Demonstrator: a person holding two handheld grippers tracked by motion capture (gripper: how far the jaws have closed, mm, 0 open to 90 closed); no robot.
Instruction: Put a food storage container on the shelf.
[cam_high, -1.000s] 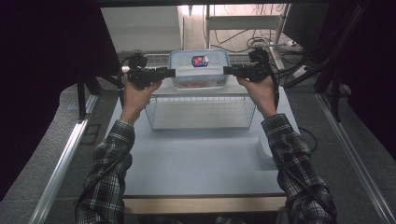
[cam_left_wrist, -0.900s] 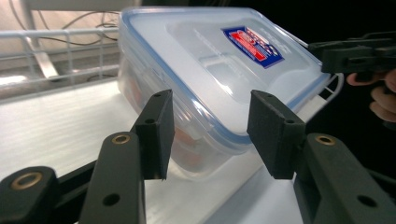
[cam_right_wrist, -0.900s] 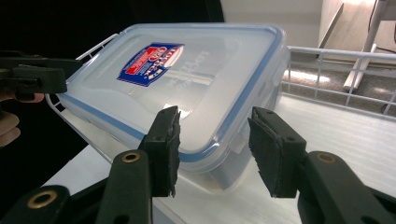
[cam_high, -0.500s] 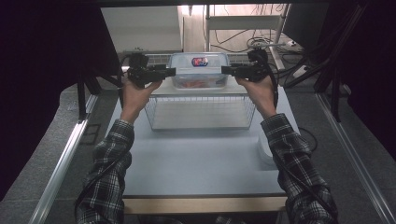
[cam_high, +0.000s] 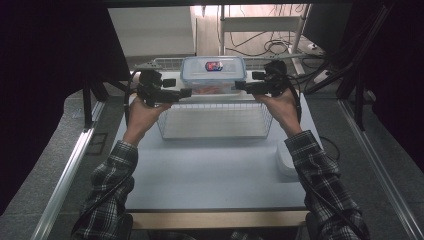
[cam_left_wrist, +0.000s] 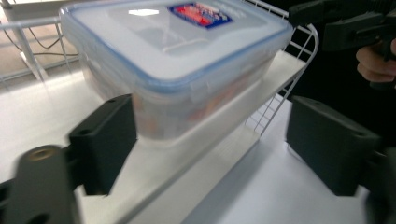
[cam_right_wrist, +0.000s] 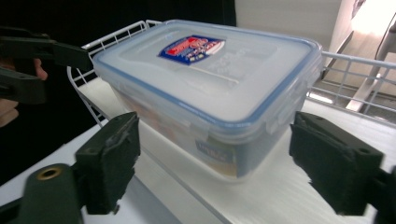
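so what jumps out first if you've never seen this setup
A clear box with a blue-rimmed lid and red label sits on a white wire shelf at the far end of the table. The left gripper and right gripper flank it, each open after its fingers just spread, with nothing held.

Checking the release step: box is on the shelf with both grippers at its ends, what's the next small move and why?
Probably draw both grippers straight back from the box. It sits flat on the shelf, and the jaws of the left gripper and right gripper have just been opening; no pad presses on it, so nothing needs holding.
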